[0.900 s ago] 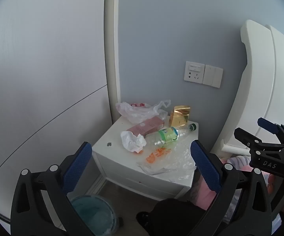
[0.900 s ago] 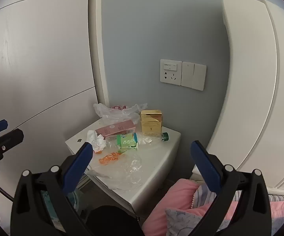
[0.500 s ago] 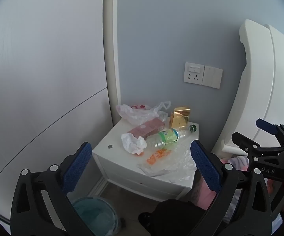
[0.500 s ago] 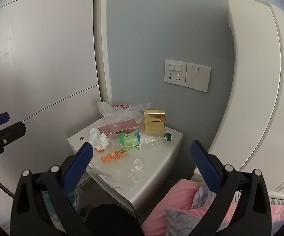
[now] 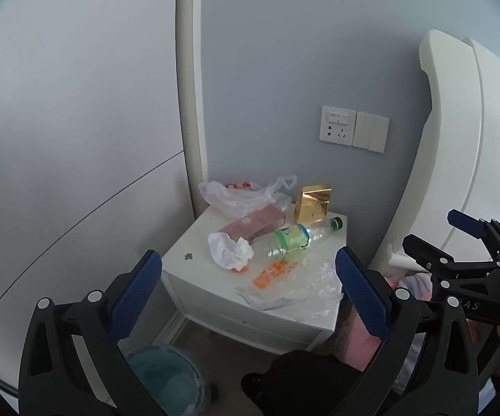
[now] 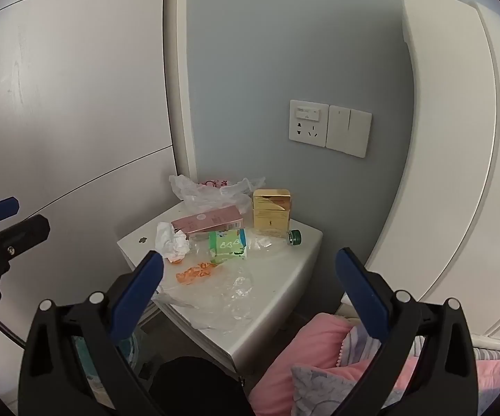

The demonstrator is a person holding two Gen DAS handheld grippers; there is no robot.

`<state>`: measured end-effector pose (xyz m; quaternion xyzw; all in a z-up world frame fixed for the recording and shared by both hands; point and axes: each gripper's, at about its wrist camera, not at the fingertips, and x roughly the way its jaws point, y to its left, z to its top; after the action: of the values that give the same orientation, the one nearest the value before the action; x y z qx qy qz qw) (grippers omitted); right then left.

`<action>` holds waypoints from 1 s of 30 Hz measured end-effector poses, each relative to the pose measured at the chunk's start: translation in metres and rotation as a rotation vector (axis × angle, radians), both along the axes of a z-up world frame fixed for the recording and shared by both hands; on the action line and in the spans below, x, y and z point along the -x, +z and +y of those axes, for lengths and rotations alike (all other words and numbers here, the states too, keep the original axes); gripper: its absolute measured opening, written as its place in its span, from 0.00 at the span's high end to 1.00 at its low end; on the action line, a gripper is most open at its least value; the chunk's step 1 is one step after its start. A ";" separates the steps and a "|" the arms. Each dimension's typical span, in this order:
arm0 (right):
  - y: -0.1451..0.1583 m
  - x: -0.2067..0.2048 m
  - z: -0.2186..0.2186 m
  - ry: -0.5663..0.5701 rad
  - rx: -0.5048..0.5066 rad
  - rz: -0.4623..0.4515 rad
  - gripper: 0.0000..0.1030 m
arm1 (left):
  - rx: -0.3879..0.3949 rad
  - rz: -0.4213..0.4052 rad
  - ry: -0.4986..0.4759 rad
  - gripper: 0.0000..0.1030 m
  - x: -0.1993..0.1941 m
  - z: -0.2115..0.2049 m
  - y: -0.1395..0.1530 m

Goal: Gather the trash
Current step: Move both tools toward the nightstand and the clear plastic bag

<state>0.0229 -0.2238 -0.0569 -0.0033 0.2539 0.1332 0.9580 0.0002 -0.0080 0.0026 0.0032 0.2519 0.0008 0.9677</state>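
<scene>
Left tool point(image 5: 248, 275): fully open, empty | Right tool point(image 6: 250, 277): fully open, empty | Trash: plastic bottle point(image 5: 293, 239) lies on table point(image 5: 194, 242), ahead and below both tools, long axis left-right, cap right | Bin point(image 5: 166, 381): floor, nearer left tool

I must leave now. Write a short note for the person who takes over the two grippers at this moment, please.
Left gripper: jaws wide open, holding nothing.
Right gripper: the same.
Both are apart from the nightstand.
On it lie: crumpled tissue, plastic bottle, pink box, gold box, plastic bag, clear wrap with orange bits.
Bin is on the floor below.
Done: nothing collected yet.
Left: all of it.
</scene>
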 end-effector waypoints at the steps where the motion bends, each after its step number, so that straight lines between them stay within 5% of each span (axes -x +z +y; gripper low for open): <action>1: 0.000 0.000 0.000 -0.002 0.000 0.001 0.06 | -0.002 0.000 -0.001 0.05 0.000 0.000 0.000; 21: -0.002 -0.003 -0.004 -0.014 0.016 0.005 0.06 | -0.011 0.067 -0.024 0.05 0.000 -0.003 -0.009; 30: -0.009 -0.016 -0.009 0.113 0.026 0.038 0.06 | -0.053 0.076 -0.050 0.05 -0.001 0.012 -0.023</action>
<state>0.0387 -0.2329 -0.0658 -0.0275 0.2731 0.1839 0.9438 0.0013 0.0035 -0.0200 0.0354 0.2880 -0.0170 0.9568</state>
